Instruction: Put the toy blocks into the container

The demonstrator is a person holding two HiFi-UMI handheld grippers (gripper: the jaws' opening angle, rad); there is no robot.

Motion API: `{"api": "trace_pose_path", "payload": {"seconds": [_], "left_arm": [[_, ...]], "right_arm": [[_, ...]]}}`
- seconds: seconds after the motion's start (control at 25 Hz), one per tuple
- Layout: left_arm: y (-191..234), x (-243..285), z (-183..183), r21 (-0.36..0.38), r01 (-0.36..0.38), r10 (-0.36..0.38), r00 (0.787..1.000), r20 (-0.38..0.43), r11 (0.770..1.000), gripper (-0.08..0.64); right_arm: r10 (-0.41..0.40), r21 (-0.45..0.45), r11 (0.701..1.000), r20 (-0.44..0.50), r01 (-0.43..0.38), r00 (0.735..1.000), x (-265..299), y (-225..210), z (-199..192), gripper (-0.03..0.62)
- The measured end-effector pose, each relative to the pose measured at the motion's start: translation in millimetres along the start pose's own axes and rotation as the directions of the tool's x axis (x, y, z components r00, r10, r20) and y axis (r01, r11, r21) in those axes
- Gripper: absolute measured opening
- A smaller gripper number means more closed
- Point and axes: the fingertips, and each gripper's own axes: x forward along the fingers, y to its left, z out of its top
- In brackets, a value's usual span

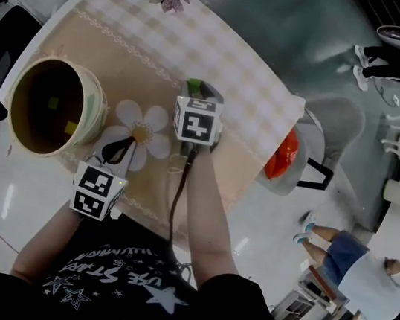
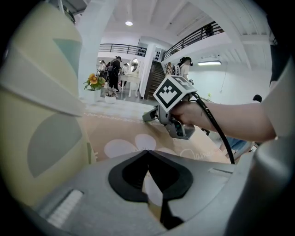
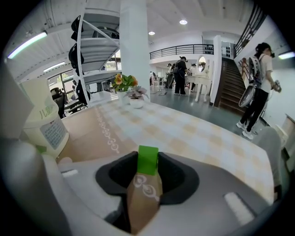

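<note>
Now right tool (image 3: 148,163) clasps green block (image 3: 148,159) between tips.

We saw a matt, woven-looking cloth (image 1: 228,77) printed with checks and flowers. The container (image 1: 95,100) looked like smooth cream plastic with a faint sheen. The green block (image 3: 148,156) was smooth and matt. The left tool (image 2: 148,152) and the right tool (image 3: 148,162) had matt grey plastic shells and dull black pads (image 3: 177,182). The floor (image 1: 296,28) shone glossy.
</note>
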Motion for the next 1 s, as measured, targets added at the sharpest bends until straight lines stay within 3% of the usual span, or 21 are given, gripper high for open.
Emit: {"api": "trace_pose_path", "payload": {"seconds": [0.24, 0.52, 0.68, 1.0], "left_arm": [[-4.8, -11.2, 7.4, 0.008, 0.01, -0.01, 0.999, 0.033, 1.0, 0.009], [-6.0, -36.2, 21.2, 0.026, 0.002, -0.004, 0.996, 0.094, 1.0, 0.009], [-5.0, -62.8, 18.7, 0.026, -0.011, 0.007, 0.991, 0.132, 1.0, 0.009], [24.3, -121.9, 1.2, -0.011, -0.106, 0.106, 0.977, 0.183, 0.994, 0.009]], "right_arm": [[0.005, 0.016, 1.0, 0.019, -0.006, 1.0, -20.7, -0.4, 7.8, 0.143], [0.025, 0.01, 1.0, 0.112, -0.027, 0.993, -68.8, 19.5, 37.6, 0.143], [0.062, -0.013, 0.998, 0.179, -0.061, 0.982, -99.7, 46.9, 57.2, 0.143], [0.179, -0.105, 0.982, 0.276, -0.156, 0.944, -144.6, 126.6, 92.1, 0.143]]}}
